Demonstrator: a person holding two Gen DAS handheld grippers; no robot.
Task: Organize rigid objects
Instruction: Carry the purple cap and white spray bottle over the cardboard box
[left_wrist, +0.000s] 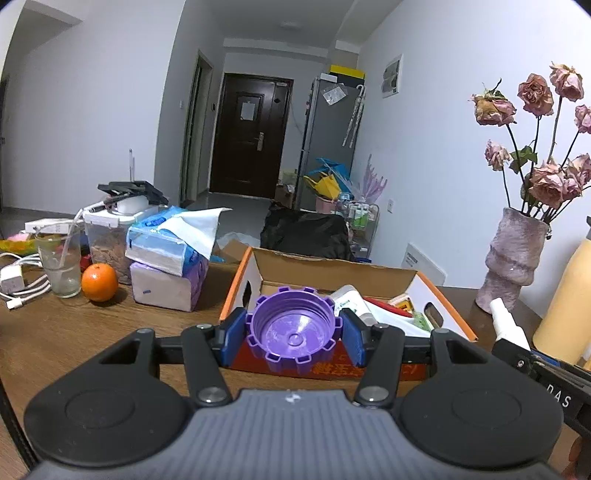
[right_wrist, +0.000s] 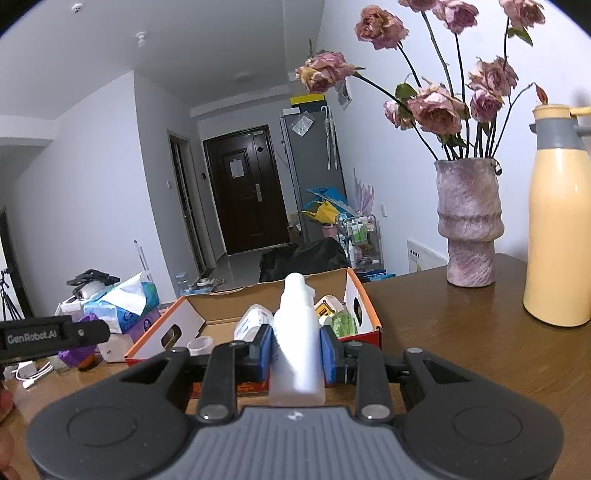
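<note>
My left gripper (left_wrist: 293, 334) is shut on a purple ridged cap (left_wrist: 293, 328), its hollow side facing the camera, held just in front of an open cardboard box (left_wrist: 334, 264). The box has orange edges and holds a white bottle (left_wrist: 351, 299) and several small packets. In the right wrist view my right gripper (right_wrist: 296, 352) is shut on a white spray bottle (right_wrist: 297, 332), upright, before the same box (right_wrist: 273, 295). The spray bottle's nozzle (left_wrist: 508, 323) and the right gripper's arm show at the right edge of the left view.
Wooden table (left_wrist: 74, 332). Left of the box: stacked tissue packs (left_wrist: 168, 258), an orange (left_wrist: 99, 282), a glass (left_wrist: 61, 264), white charger cables (left_wrist: 18, 284). Right: a vase of dried roses (right_wrist: 469, 221) and a tall yellow flask (right_wrist: 559, 229).
</note>
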